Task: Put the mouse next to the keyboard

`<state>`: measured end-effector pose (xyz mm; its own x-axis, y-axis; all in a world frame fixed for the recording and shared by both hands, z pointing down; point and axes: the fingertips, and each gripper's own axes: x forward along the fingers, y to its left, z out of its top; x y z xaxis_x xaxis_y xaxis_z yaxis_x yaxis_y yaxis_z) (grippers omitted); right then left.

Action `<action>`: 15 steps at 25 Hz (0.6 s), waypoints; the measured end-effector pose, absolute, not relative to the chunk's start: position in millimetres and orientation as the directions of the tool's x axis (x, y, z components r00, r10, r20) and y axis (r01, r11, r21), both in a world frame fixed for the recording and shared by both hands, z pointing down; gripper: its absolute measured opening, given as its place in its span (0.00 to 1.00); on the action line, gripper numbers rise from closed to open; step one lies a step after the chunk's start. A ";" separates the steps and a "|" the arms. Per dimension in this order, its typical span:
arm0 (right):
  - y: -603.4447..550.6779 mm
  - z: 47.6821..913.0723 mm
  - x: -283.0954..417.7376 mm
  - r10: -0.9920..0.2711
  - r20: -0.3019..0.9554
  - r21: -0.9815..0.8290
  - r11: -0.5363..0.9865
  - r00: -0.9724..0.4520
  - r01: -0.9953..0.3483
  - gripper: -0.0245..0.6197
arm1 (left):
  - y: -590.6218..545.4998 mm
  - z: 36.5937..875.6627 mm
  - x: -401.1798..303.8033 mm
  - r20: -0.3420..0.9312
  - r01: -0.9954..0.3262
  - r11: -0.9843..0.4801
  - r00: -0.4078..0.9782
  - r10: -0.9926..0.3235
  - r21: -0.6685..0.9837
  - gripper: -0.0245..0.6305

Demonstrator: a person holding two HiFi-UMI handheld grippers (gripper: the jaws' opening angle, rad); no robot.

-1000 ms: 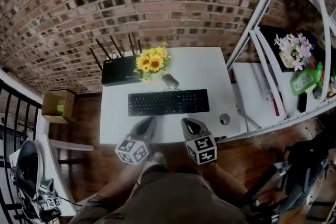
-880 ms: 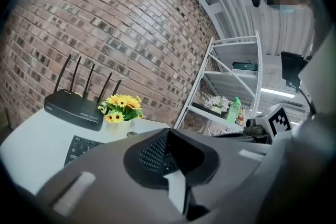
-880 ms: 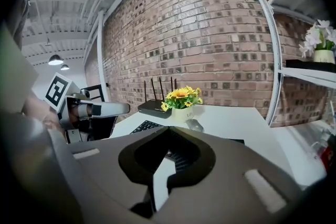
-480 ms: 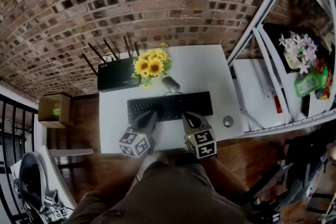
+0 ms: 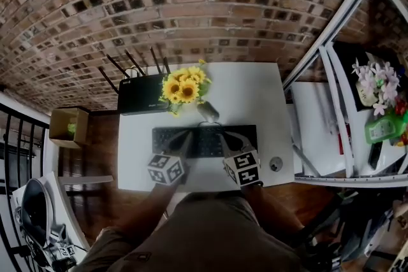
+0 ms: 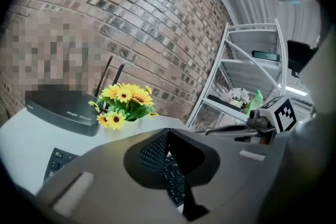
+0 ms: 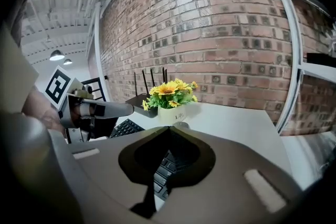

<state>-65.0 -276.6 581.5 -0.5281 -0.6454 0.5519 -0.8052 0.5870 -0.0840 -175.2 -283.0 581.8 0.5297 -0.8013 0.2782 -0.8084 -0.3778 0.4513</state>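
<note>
Since one second earlier, both my tongs had come forward, closer to the mouse (image 5: 206,112). It lay behind the keyboard (image 5: 204,141), near its middle, just in front of the yellow flowers (image 5: 185,87). My left tongs (image 5: 187,136) and right tongs (image 5: 222,135) hung over the keys, each pressed together and empty. A black router (image 5: 141,99) stood left of the flowers on the white surface (image 5: 255,89).
</note>
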 end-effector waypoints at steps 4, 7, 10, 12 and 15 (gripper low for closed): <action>-295.1 595.7 -62.9 -0.621 0.565 -0.098 0.605 -0.544 -0.791 0.06 | -300.9 596.0 -166.7 0.307 -0.819 -0.356 0.516 -0.800 0.450 0.04; -304.7 605.0 -64.6 -0.598 0.578 -0.110 0.617 -0.556 -0.779 0.06 | -308.1 607.2 -166.1 0.332 -0.827 -0.330 0.502 -0.799 0.456 0.04; -314.8 615.6 -65.3 -0.577 0.596 -0.115 0.627 -0.559 -0.770 0.06 | -314.0 615.3 -165.2 0.354 -0.830 -0.309 0.494 -0.795 0.464 0.04; -322.8 622.8 -66.6 -0.566 0.606 -0.116 0.633 -0.559 -0.765 0.06 | -317.1 617.3 -164.1 0.369 -0.830 -0.292 0.489 -0.790 0.475 0.04; -334.2 634.6 -72.1 -0.540 0.625 -0.117 0.649 -0.563 -0.752 0.09 | -321.1 622.3 -164.4 0.382 -0.830 -0.276 0.485 -0.787 0.485 0.04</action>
